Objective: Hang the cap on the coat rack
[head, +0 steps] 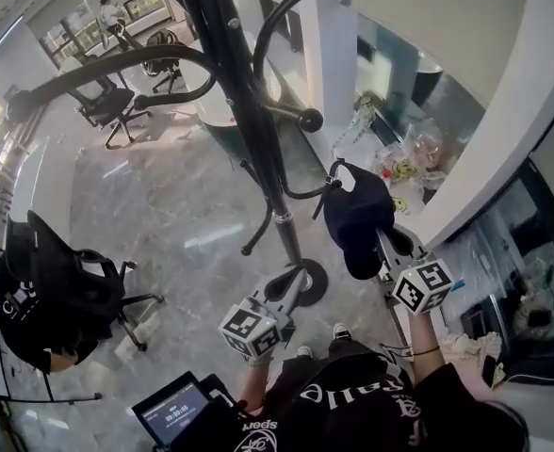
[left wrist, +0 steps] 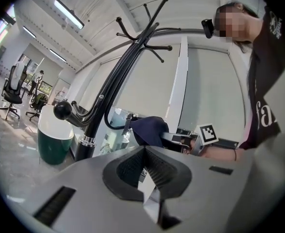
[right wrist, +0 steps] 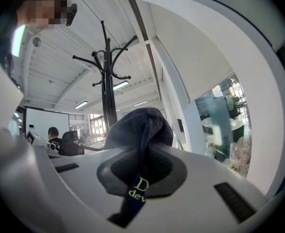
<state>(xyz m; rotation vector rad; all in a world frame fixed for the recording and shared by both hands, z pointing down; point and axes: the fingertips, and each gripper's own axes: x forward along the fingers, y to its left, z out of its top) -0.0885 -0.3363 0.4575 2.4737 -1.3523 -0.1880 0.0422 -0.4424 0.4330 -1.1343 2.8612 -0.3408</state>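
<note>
The black coat rack (head: 244, 111) rises in front of me, with curved arms and a ball-tipped hook (head: 310, 118). My right gripper (head: 390, 245) is shut on the navy cap (head: 357, 217), which hangs down beside the rack's low curved hook (head: 326, 186). In the right gripper view, the cap (right wrist: 140, 127) bulges above the jaws and its strap is pinched at the right gripper (right wrist: 143, 154). My left gripper (head: 289, 290) is lower, near the rack's base, shut and holding nothing. The left gripper view looks past the left gripper (left wrist: 143, 152) to the rack (left wrist: 111, 101) and the cap (left wrist: 150, 130).
The rack's round base (head: 307, 281) stands on a glossy marble floor. Office chairs (head: 103, 102) stand far left, and a seated person in black (head: 32, 299) is at left. A white column (head: 503, 130) is at the right, and a small screen (head: 169, 408) is near my feet.
</note>
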